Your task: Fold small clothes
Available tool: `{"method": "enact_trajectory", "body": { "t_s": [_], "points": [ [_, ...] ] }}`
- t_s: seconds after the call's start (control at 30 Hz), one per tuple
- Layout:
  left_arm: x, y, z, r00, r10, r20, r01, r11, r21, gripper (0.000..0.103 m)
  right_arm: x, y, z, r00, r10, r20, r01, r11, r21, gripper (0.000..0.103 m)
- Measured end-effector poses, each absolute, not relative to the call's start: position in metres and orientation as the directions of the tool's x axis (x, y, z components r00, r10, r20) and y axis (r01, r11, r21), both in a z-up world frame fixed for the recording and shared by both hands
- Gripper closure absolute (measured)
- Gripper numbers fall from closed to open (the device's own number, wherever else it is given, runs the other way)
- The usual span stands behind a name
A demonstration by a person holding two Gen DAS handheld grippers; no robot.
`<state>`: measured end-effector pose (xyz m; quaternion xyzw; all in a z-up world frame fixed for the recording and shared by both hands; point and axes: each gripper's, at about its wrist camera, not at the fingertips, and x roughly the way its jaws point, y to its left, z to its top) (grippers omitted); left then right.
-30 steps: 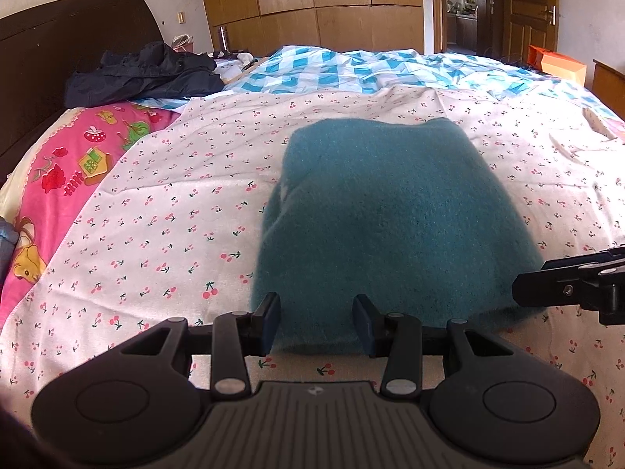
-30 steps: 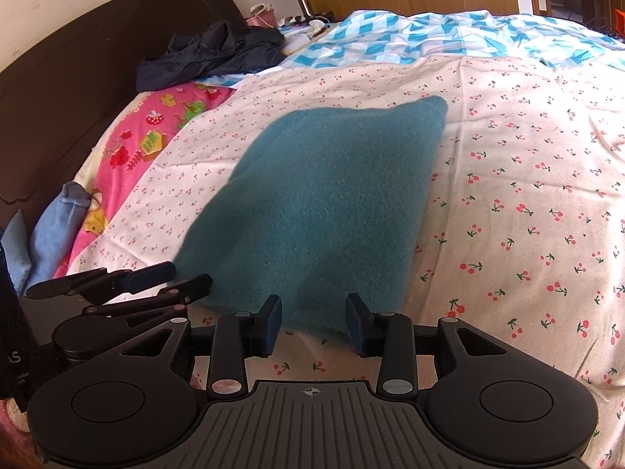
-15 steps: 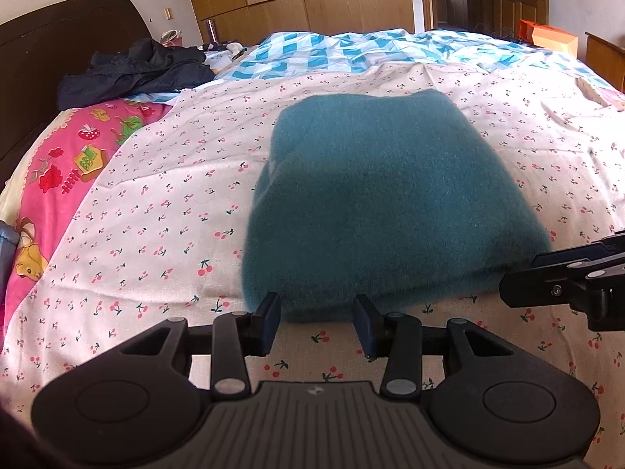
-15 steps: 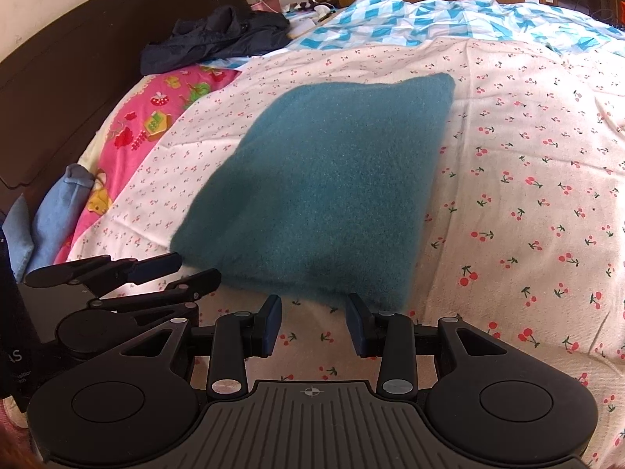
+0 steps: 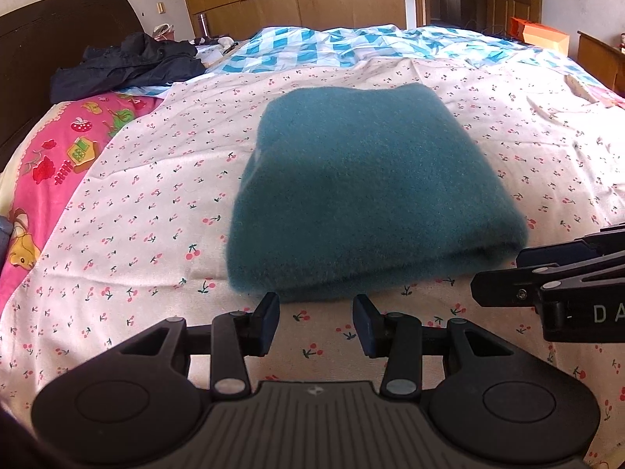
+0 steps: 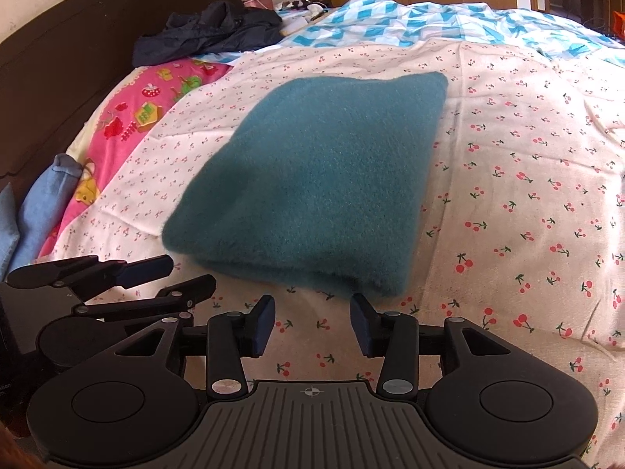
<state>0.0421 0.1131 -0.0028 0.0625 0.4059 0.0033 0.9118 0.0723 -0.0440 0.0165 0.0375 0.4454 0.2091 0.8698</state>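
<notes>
A wide bed is filling the room in front of me, its cherry-print sheet [image 5: 164,179] spreading across most of the mattress, with a blue-and-white checked quilt [image 5: 351,47] bunching up at the far side and a pink cartoon-print cover [image 5: 43,164] showing along the headboard edge. A dark jacket [image 5: 125,62] is lying crumpled near the headboard. In the middle of the cherry sheet a teal fleece garment [image 5: 363,191] is sitting folded into a thick, neat rectangle, its rounded fold edge facing the two tools. The left gripper [image 5: 315,318] is hovering just short of that near edge, jaws parted and gripping nothing, only sheet showing between the pads. The right gripper [image 6: 312,322] is hanging beside it, near the garment's right front corner; its jaws have just been opening, and they too are standing apart with nothing between them, clear of the fleece.
</notes>
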Motion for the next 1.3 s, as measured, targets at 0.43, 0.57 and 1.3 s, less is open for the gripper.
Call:
{"method": "enact_trajectory", "body": {
  "t_s": [0.43, 0.57, 1.3],
  "points": [
    [0.034, 0.110, -0.001, 0.661, 0.029, -0.750, 0.061, 0.994, 0.092, 0.050, 0.065, -0.043, 0.021, 0.549, 0.371, -0.749, -0.319, 0.921, 0.222, 0.047],
    [0.032, 0.113, 0.001, 0.654, 0.017, -0.757, 0.053, 0.996, 0.068, 0.047, 0.064, -0.042, 0.022, 0.550, 0.370, -0.748, -0.319, 0.922, 0.221, 0.046],
    [0.018, 0.126, 0.016, 0.674, 0.069, -0.736, -0.021, 0.997, 0.074, 0.014, 0.053, -0.040, 0.034, 0.572, 0.373, -0.730, -0.329, 0.920, 0.212, 0.042]
  ]
}}
